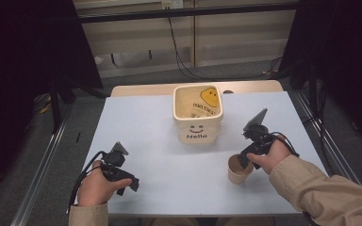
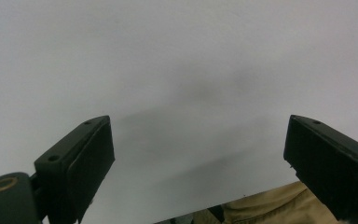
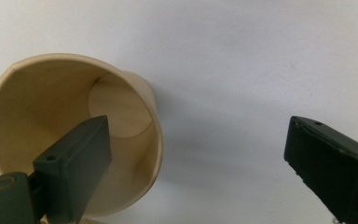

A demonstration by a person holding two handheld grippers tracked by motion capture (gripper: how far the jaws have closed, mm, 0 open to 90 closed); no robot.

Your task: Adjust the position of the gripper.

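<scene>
The right claw [image 3: 196,154] stands released, jaws wide — one jaw hangs over the mouth of the paper cup [image 3: 46,112], the other is out over bare surface [image 3: 242,56], so the cup's rim wall lies between them with no pad pressing on it. In the high view this cup [image 1: 239,170] stands upright just under the claw's tip, beside the right hand [image 1: 272,157]. Farther off, the left claw [image 2: 198,154] is also released with nothing between its jaws. Beyond both claws sits the cream bin [image 1: 197,123] marked "Hello".
</scene>
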